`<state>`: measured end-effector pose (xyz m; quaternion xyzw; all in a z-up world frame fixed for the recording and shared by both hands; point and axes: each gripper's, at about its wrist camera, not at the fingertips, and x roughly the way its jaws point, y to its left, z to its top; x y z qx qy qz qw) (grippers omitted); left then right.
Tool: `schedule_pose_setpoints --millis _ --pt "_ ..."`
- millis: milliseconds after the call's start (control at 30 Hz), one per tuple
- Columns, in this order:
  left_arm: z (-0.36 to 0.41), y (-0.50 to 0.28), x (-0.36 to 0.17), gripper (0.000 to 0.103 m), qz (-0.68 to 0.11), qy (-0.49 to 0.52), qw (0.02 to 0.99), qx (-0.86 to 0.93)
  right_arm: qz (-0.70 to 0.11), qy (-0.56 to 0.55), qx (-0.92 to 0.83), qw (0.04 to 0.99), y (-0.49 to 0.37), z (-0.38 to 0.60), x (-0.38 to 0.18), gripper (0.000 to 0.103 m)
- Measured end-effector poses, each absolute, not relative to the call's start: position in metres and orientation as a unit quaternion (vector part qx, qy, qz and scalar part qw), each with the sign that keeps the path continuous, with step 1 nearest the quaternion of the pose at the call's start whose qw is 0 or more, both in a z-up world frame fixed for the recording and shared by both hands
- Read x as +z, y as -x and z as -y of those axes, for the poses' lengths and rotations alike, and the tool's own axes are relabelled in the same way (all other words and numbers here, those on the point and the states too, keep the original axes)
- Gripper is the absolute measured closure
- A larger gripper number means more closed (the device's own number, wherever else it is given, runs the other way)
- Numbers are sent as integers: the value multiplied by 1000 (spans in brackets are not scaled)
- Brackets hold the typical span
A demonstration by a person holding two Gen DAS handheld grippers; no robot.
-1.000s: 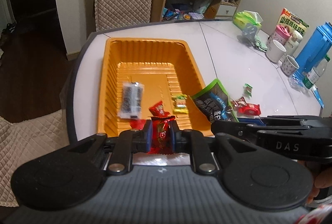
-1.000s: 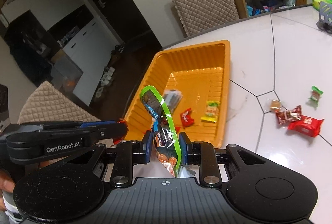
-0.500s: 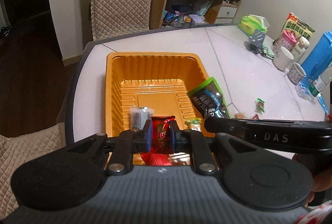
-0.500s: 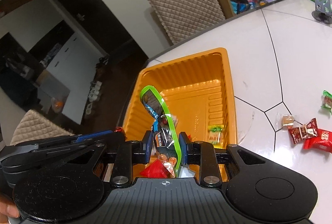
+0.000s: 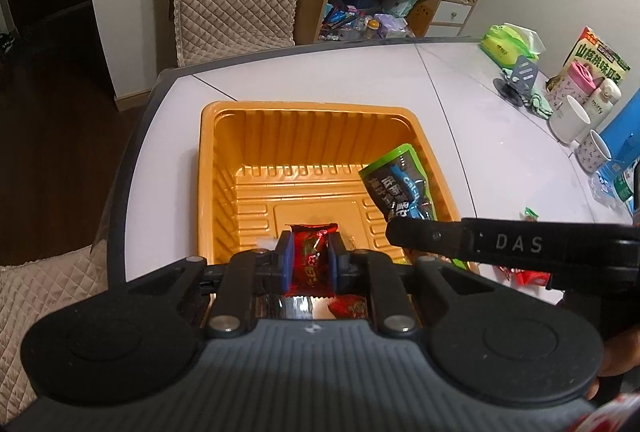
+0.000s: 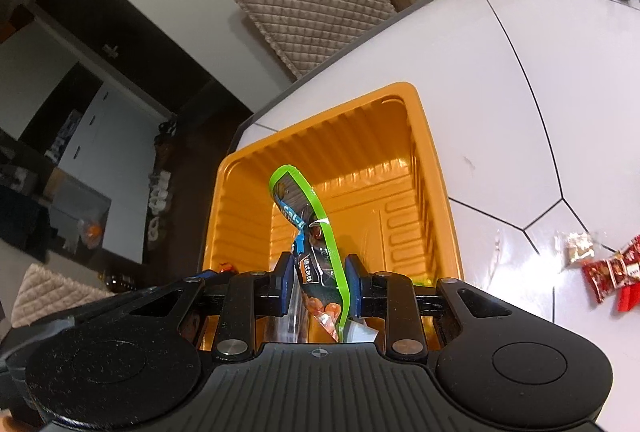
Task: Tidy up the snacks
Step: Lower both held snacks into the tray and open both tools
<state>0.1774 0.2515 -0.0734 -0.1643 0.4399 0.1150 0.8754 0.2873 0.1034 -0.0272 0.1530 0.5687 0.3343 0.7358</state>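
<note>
Both grippers loaded | left [image 5: 309,259] pinching red pack [image 5: 311,252] | right [image 6: 319,282] clamping green bag [image 6: 316,252] | over tray [image 5: 304,130] | drop low, release one at a time

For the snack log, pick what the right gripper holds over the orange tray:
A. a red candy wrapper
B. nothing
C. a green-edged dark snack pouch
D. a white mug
C: the right gripper is shut on the green-edged pouch, held above the orange tray.
</note>
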Motion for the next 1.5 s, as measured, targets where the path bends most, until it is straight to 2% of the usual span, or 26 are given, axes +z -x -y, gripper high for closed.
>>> schedule_pose_setpoints --millis 467,667,1333,1500 --pt "-261 -196 -88 88 -451 172 868 112 -556 -171 312 751 -305 -106 -36 74" --pt "-260 -197 -90 87 -454 170 868 110 -545 -182 312 757 -309 -102 -32 58" --pt "-252 -197 -87 87 -455 166 869 102 -541 -153 334 756 -299 -92 -24 58" --pt "-250 -197 -84 82 -448 166 872 103 -539 -156 335 757 -300 -89 -23 58"
